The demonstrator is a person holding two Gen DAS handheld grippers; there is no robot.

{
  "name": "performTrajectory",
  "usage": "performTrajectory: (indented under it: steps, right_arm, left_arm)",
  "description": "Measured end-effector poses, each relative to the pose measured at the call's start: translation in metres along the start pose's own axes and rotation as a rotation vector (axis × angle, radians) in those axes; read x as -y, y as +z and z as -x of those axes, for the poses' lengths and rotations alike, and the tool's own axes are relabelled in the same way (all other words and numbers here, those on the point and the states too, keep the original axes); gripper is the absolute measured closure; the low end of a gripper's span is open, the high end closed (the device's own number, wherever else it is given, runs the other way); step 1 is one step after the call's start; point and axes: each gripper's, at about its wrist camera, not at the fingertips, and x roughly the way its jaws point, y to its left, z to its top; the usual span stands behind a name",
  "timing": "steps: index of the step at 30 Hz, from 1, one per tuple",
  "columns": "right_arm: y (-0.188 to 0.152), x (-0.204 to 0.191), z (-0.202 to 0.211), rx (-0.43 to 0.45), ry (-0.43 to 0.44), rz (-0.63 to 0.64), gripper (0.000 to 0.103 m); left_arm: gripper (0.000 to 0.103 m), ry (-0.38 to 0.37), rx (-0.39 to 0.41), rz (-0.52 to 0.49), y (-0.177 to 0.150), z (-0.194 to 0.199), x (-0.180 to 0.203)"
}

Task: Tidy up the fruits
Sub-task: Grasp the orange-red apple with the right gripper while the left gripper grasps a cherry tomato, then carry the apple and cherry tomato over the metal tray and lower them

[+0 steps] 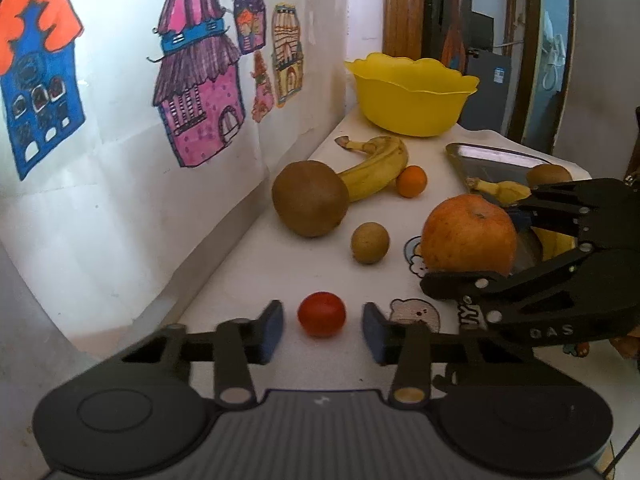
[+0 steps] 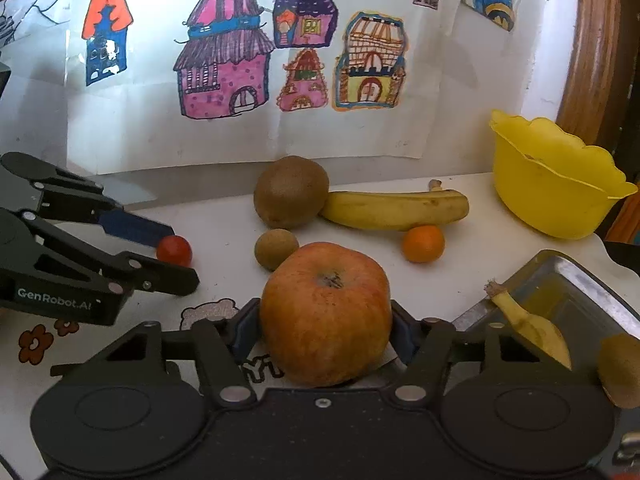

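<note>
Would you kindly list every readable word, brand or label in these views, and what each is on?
"GenRobot.AI": side of the left gripper.
"DAS": side of the right gripper, faint.
Dark letters on the table cover beneath the apple: partly hidden, unreadable.

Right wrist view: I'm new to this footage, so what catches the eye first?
The big orange-red apple fills the foreground, clamped between the right gripper pads. To its left, the open left gripper brackets a small red tomato without touching it. Behind, bright hand-drawn house pictures cover the wall, and a scalloped yellow plastic bowl stands at the far right.
</note>
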Motion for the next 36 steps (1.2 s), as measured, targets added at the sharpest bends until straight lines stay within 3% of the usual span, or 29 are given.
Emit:
performTrajectory:
  steps: [3,11,22,27,36]
  right_arm:
    - [-0.001,-0.003,0.002,0.002,-0.016,-0.007,0.038]
    - [-0.007,-0.022,0.016,0.02,0.0,0.047,0.039]
    - [-0.01,-0.032,0.064,0.083,0.003,0.031,0.039]
    - [-0.015,-0.015,0.096,0.114,-0.043,0.014,0.039]
    - [-0.027,0.044,0.145,0.185,-0.206,-0.07,0.039]
  left_arm:
    - [0.076,-0.008,0.0,-0.003,0.0,0.001,0.002]
    - [0.076,-0.009,-0.009,0.018,-0.002,0.012,0.005]
    - [0.076,-0.019,0.048,0.007,0.008,0.045,0.027]
    - [0.076,-0.062,0.092,0.02,0.02,0.053,0.048]
    - [0.076,-0.126,0.16,0.025,0.054,0.042,0.1]
